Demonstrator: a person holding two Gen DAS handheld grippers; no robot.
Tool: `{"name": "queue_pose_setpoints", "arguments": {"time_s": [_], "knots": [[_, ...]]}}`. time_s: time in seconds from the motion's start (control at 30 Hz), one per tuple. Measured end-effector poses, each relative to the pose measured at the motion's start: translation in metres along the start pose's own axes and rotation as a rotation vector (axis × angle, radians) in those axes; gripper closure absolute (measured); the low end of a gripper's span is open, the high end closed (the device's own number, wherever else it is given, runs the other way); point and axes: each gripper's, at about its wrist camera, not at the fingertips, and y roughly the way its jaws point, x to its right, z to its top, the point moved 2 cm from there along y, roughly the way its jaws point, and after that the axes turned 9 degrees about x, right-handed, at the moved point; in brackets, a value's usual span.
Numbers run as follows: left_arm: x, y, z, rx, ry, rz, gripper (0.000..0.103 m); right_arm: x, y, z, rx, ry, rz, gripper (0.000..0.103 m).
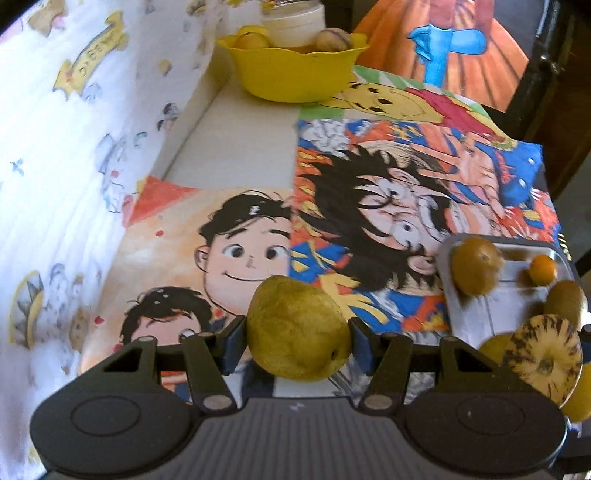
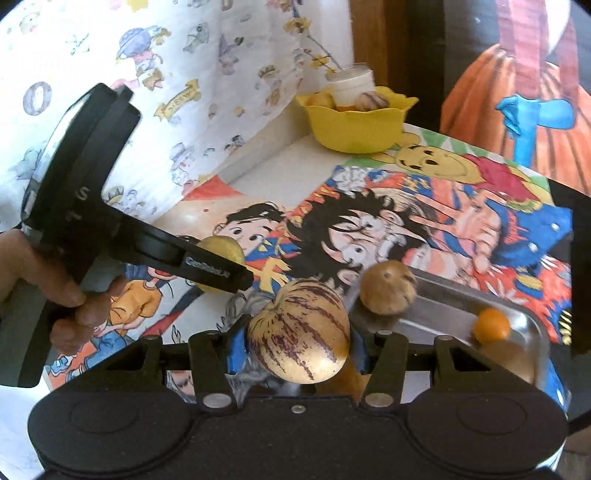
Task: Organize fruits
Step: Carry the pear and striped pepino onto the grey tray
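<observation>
The left hand-held gripper (image 1: 297,341) is pinching a yellow-green pear (image 1: 297,328) between its blue pads, holding it above the cartoon-printed cloth (image 1: 369,192) that is covering the surface. In the right wrist view the same pear (image 2: 221,254) is showing only in part, with the left hand-held gripper's dark finger crossing in front of it and the person's left hand (image 2: 66,295) wrapping the handle at the left edge.

The right hand-held gripper (image 2: 297,349) is pinching a cream melon with purple stripes (image 2: 299,332), which is blocking whatever is lying directly beneath it. From the left wrist view that striped melon (image 1: 545,354) is appearing end-on at the near right, partly cut off by the gripper body, with a yellow fruit behind it that is too hidden to name.

A metal tray (image 2: 443,314) is sitting at the near right of the surface. On it a round brownish-green fruit (image 2: 388,291) is resting at the left rim and a small orange fruit (image 2: 491,325) is lying further right; a blurred brownish fruit near the tray's front is hard to make out.

At the far end a yellow scalloped bowl (image 1: 295,70) is holding several fruits, mostly hidden by its rim, with a white jar (image 1: 295,22) standing just behind it, its top cut off.
</observation>
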Motion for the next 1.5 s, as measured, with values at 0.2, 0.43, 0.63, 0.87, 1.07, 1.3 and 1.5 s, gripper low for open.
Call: {"name": "queue_pose_setpoints", "arguments": {"time_s": [0.2,0.43,0.63,0.87,1.07,1.3,1.5], "knots": [[0.019,-0.024,-0.002,0.039,0.011,-0.056,0.041,0.012,-0.026,-0.017,-0.019,0.031,-0.057,0.048],[0.053,-0.045,-0.002,0.066,0.068,-0.150,0.041,0.024,-0.057,-0.039,-0.057,0.085,-0.130,0.048],[0.080,-0.056,-0.008,0.068,0.112,-0.224,0.041,0.029,-0.079,-0.056,-0.079,0.127,-0.170,0.048],[0.104,-0.069,-0.019,0.070,0.176,-0.281,0.041,0.032,-0.095,-0.071,-0.104,0.172,-0.211,0.048],[0.110,-0.082,-0.036,0.045,0.192,-0.311,0.041,0.036,-0.101,-0.083,-0.125,0.191,-0.244,0.048],[0.109,-0.093,-0.058,-0.002,0.170,-0.334,0.041,0.038,-0.108,-0.090,-0.133,0.177,-0.264,0.048],[0.109,-0.100,-0.075,-0.029,0.155,-0.352,0.041,0.044,-0.106,-0.093,-0.146,0.145,-0.269,0.048]]}}
